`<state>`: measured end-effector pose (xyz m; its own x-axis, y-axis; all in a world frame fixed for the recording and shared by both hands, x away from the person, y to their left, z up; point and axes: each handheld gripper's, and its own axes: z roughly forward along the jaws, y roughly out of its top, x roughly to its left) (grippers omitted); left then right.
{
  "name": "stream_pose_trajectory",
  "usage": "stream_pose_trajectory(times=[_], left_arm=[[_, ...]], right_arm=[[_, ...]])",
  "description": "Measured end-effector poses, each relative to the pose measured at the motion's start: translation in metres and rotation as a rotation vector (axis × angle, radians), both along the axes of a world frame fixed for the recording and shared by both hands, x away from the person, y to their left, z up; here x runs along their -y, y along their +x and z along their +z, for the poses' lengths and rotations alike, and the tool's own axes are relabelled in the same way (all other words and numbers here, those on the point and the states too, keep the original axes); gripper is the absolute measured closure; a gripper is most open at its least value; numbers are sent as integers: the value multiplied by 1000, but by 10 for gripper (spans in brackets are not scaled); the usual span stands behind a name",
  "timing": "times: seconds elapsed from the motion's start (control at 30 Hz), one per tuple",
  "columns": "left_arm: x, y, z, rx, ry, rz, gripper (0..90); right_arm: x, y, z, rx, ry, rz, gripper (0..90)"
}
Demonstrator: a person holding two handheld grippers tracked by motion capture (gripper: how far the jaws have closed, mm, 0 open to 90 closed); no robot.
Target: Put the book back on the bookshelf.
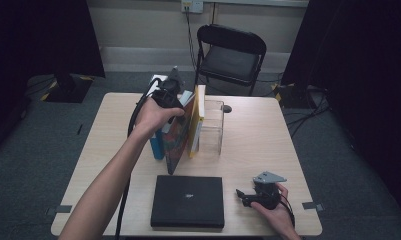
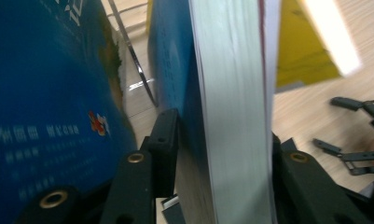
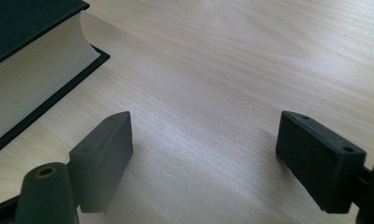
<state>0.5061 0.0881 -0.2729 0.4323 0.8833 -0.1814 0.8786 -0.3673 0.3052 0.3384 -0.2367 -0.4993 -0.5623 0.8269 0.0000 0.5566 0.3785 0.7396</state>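
The left claw (image 2: 222,154) pinched a thick blue-covered book (image 2: 231,93) standing among leaning books on the surface (image 1: 258,140), its title hidden. The left forearm reached forward; the right claw (image 3: 203,158) rested low, spread over bare wood beside a black book (image 3: 31,60).

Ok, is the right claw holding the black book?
No, the right claw stands open over bare table, with the black book off to its side.

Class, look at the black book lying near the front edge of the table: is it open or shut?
Shut. The black book lies flat with its cover closed; the right gripper view shows its page block under the cover.
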Motion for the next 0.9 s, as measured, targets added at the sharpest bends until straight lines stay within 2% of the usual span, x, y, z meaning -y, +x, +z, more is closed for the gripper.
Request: stream_pose_trajectory(times=[0.1, 0.13, 0.2, 0.4, 0.47, 0.5, 0.53, 0.6, 0.7, 0.9], left_arm=[[4, 7, -2, -17, 57, 31, 669], [4, 9, -2, -20, 63, 46, 678], [4, 10, -2, -28, 73, 43, 685], [4, 7, -4, -2, 63, 49, 689], [5, 7, -3, 6, 80, 50, 700], [7, 6, -2, 29, 111, 57, 727], [6, 6, -2, 40, 119, 55, 737], [6, 7, -3, 35, 96, 80, 740], [5, 9, -2, 33, 87, 98, 741], [6, 16, 1, 70, 67, 131, 741]], right_arm=[[0, 0, 0, 0, 2, -1, 186], [0, 0, 0, 0, 3, -1, 186], [0, 0, 0, -1, 3, 0, 186], [0, 0, 0, 0, 2, 3, 186], [0, 0, 0, 0, 2, 2, 186], [0, 0, 0, 0, 2, 1, 186], [0, 0, 0, 0, 1, 1, 186], [0, 0, 0, -1, 3, 0, 186], [0, 0, 0, -1, 4, 0, 186], [0, 0, 0, 0, 6, 1, 186]])
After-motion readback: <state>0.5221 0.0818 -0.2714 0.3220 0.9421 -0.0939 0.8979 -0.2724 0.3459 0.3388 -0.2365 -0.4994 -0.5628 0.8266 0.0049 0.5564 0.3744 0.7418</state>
